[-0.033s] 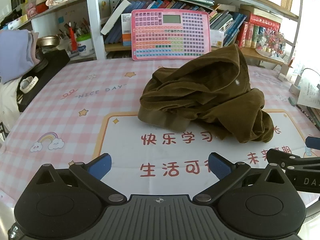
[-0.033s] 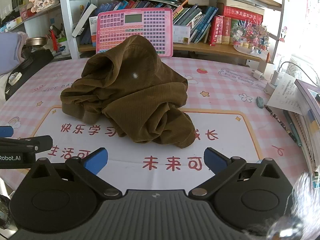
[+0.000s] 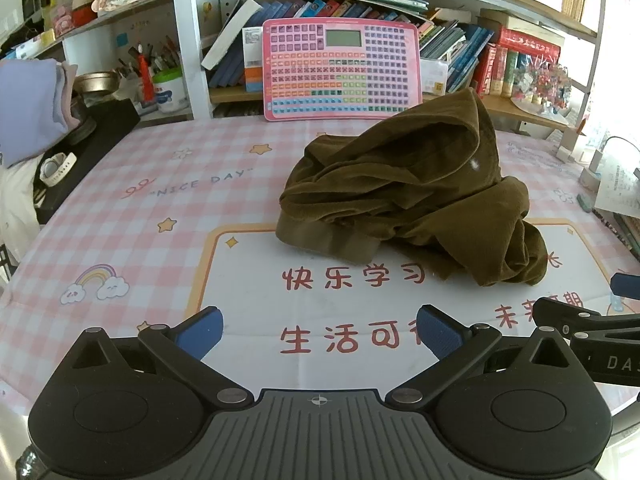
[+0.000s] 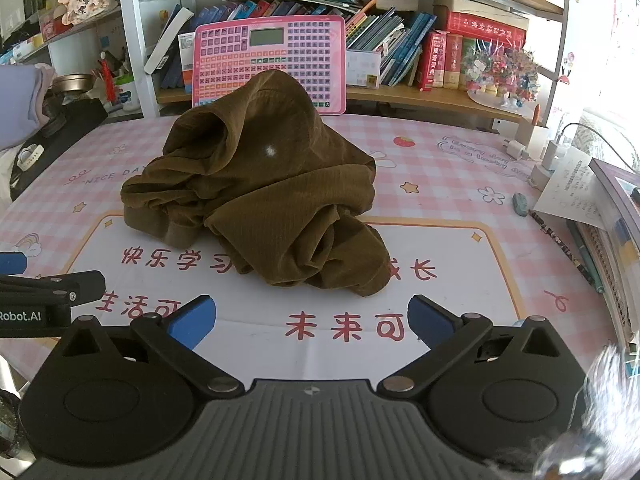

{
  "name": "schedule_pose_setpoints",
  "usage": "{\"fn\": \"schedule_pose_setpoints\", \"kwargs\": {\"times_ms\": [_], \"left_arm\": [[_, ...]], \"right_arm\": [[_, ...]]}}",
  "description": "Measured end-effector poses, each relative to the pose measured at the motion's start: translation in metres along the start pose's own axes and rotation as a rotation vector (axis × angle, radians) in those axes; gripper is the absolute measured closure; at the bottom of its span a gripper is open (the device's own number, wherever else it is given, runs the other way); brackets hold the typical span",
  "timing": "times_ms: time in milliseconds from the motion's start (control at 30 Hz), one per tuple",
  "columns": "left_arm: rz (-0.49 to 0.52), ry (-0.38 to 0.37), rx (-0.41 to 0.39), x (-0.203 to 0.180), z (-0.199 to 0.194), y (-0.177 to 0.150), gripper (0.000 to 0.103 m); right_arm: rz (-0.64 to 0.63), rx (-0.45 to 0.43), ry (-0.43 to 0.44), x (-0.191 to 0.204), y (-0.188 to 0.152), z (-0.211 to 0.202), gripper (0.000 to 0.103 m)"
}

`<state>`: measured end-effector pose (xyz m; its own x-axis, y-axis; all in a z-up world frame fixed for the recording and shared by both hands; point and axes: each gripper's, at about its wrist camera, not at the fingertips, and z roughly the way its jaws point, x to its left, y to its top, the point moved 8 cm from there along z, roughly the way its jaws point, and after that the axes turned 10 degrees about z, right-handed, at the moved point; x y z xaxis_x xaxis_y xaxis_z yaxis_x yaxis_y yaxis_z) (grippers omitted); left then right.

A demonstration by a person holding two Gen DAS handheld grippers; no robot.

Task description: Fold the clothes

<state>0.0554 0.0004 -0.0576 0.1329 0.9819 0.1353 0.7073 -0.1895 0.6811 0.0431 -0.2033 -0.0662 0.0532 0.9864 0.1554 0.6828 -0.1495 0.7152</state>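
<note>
A brown corduroy garment lies crumpled in a heap on the pink checked table mat, partly over the mat's white panel with red characters. Behind the garment, a pink keyboard toy leans against the bookshelf. Nearer than the garment, the left gripper and right gripper hover side by side, jaws spread wide, nothing between them.

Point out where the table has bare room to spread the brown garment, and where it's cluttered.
Free: the mat left of the crumpled brown garment, and the white panel between it and both open grippers. Crowded: the right edge with chargers and books, the left edge with black case.
</note>
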Motion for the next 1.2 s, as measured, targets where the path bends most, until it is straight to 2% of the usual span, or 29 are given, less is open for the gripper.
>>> {"fn": "schedule_pose_setpoints", "kwargs": {"times_ms": [1200], "left_arm": [[-0.001, -0.011, 0.013, 0.0000, 0.0039, -0.0005, 0.000]], "right_arm": [[0.008, 0.010, -0.003, -0.0025, -0.0002, 0.0035, 0.000]]}}
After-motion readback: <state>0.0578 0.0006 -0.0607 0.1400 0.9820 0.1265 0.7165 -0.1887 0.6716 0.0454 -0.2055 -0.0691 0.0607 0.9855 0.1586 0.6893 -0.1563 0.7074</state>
